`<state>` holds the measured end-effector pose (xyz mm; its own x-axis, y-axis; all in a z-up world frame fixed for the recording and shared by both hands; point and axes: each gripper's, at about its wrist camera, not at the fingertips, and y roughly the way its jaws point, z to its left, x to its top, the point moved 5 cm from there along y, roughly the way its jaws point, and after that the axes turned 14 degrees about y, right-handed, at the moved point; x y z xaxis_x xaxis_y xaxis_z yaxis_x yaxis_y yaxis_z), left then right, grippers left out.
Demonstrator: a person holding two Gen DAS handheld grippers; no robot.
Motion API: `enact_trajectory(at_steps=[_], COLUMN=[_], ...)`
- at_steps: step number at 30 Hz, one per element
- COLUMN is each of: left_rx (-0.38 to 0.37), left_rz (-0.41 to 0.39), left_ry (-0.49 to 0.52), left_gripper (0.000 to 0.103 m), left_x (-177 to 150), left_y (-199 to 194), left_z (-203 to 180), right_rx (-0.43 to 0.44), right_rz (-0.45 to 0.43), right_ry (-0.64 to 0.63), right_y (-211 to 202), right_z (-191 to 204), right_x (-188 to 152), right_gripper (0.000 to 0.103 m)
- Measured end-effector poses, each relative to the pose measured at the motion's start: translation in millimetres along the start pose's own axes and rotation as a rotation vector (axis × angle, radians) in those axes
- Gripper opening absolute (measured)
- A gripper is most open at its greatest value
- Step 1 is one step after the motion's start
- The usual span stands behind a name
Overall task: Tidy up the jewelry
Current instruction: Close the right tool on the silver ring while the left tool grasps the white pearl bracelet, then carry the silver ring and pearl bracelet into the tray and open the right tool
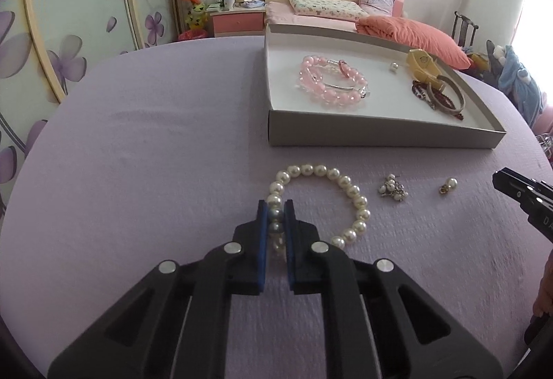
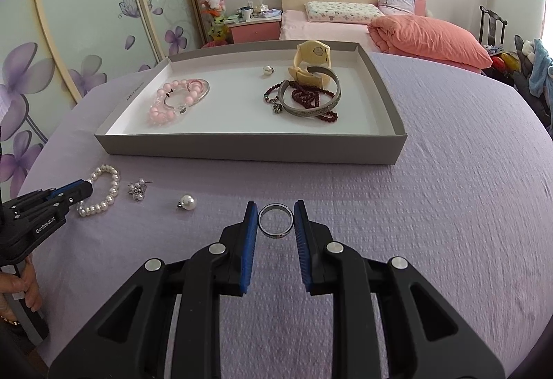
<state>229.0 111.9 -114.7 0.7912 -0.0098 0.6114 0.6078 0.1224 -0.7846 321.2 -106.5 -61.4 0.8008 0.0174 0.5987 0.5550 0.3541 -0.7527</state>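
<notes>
My left gripper (image 1: 276,206) is shut on the near-left part of a white pearl bracelet (image 1: 349,187) that lies on the purple cloth; it also shows in the right wrist view (image 2: 103,192). My right gripper (image 2: 275,209) has its jaws on either side of a silver ring (image 2: 275,220), touching or nearly touching it. A grey tray (image 2: 255,147) beyond holds a pink bead bracelet (image 2: 172,102), a silver bangle (image 2: 311,102), dark red beads (image 2: 307,95), a cream watch (image 2: 312,63) and a pearl (image 2: 266,69).
A cluster earring (image 2: 137,189) and a single pearl earring (image 2: 187,202) lie on the cloth between the two grippers. The table's purple cloth (image 2: 449,206) stretches to the right. A bed and wardrobe stand behind.
</notes>
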Motion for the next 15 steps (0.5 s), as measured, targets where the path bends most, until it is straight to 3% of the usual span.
enact_trajectory(at_steps=[15], left_rx=[-0.092], left_rz=[-0.225], left_ry=[0.03], left_gripper=[0.009], left_x=[27.6], left_y=[-73.2], left_z=[-13.2], right_rx=[0.046], right_rz=[-0.071], right_ry=[-0.006], right_y=[-21.8], right_z=[11.3], right_x=[11.2], right_gripper=[0.022])
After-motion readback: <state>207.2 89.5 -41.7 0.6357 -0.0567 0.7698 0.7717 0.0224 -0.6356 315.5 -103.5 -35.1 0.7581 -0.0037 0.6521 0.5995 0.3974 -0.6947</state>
